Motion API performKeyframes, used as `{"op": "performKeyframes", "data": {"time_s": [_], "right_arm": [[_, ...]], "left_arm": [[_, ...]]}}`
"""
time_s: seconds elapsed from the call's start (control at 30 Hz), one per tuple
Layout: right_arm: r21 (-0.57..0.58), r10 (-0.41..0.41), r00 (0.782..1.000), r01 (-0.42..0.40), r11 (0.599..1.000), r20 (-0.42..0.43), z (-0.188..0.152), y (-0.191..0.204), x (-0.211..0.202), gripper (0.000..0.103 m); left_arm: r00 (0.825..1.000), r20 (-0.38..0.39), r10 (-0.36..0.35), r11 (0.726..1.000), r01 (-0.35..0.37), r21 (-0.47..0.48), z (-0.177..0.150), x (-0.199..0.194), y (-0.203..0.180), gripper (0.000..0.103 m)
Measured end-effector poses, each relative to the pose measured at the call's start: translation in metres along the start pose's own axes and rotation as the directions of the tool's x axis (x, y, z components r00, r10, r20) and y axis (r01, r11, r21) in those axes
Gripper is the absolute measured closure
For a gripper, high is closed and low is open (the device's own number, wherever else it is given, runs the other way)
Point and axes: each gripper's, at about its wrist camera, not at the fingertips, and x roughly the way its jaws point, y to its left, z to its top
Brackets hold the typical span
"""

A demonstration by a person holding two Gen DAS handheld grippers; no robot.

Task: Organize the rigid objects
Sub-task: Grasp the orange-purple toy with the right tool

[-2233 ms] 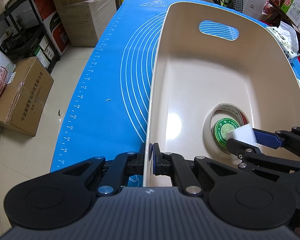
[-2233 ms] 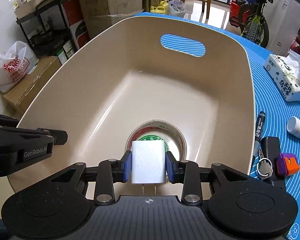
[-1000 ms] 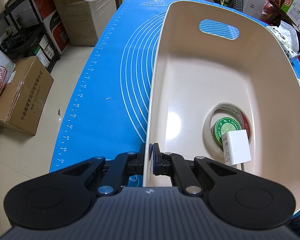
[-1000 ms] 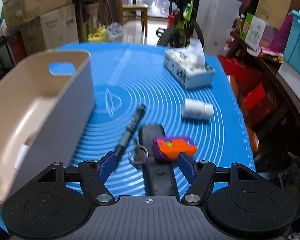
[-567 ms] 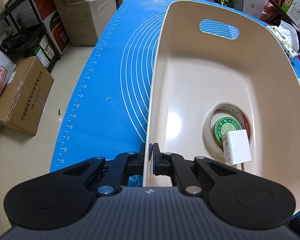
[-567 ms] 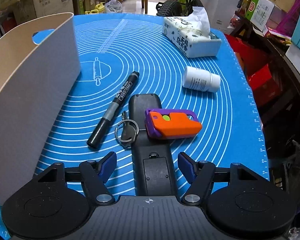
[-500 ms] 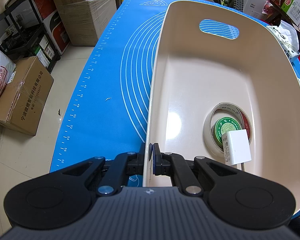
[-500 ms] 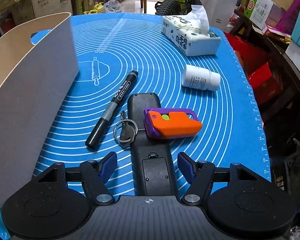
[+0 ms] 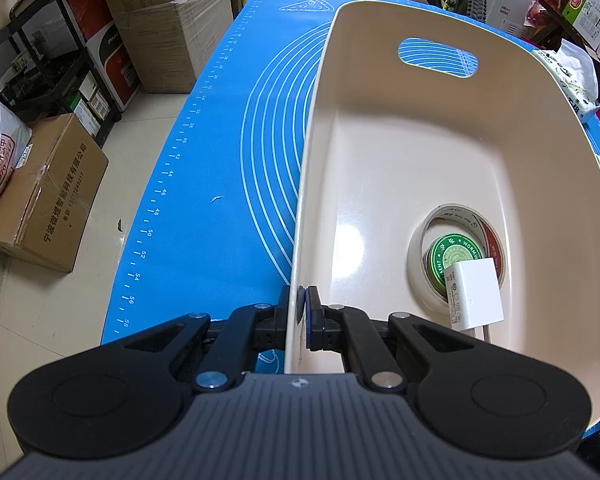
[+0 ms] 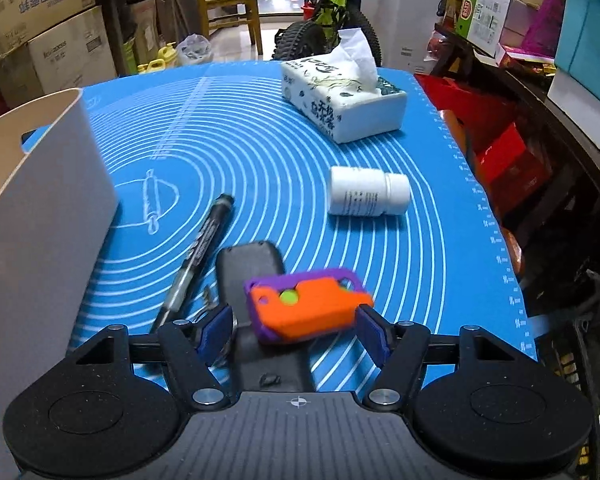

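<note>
Orange-and-purple gadget (image 10: 306,306) lies on top of a black remote (image 10: 256,312) on the blue mat (image 10: 260,168) covering the surface, directly ahead of the right claw (image 10: 296,328) and already between its two blue pads. Its long axis runs side to side across the view, roughly in line with the gap of the jaws, so the pads face its two short ends; the right pad sits just beside the tapered end, the left pad just off the rounded end. Neither pad looks to be pressing yet. The right claw stands wide open and holds nothing.

My reading is that the gadget is the next pick, and the move turns on this alignment: closing straight in would take it end to end, with the remote beneath likely to stay put only if the pads clear it.

A black marker (image 10: 198,256) lies left of the remote, its long axis pointing away from the claw, and a white bottle (image 10: 366,196) lies on its side farther off, well apart.

The left claw (image 9: 302,312) is clamped tight on the near wall of the beige bin (image 9: 420,152), steadying it. Inside, a white charger (image 9: 476,296) rests against a tape roll (image 9: 458,254). The right claw is plainly the nearer one to the gadget; the bin stands to its left.
</note>
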Motion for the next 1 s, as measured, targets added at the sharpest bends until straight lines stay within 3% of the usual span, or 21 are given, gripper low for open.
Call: {"op": "performKeyframes", "data": {"time_s": [0.17,0.43,0.8,1.0], "right_arm": [[-0.044,0.009,1.000,-0.009,0.999,0.018,0.000,-0.009,0.012,0.024],[0.012,0.101,0.994,-0.102,0.995,0.037,0.000,-0.023,0.021,0.028],[0.015,0.071,0.997,-0.072,0.997,0.040,-0.003,-0.015,0.007,0.028],[0.004,0.039,0.994,-0.039,0.999,0.101,0.004,-0.001,-0.025,0.028]], "left_arm": [[1.000,0.001,0.002,1.000,-0.003,0.005,0.000,0.000,-0.002,0.096],[1.000,0.001,0.008,1.000,-0.008,0.005,0.000,0.001,-0.002,0.096],[1.000,0.001,0.012,1.000,-0.012,0.006,0.000,0.000,-0.004,0.096],[1.000,0.002,0.009,1.000,-0.009,0.004,-0.001,0.000,-0.004,0.096]]}}
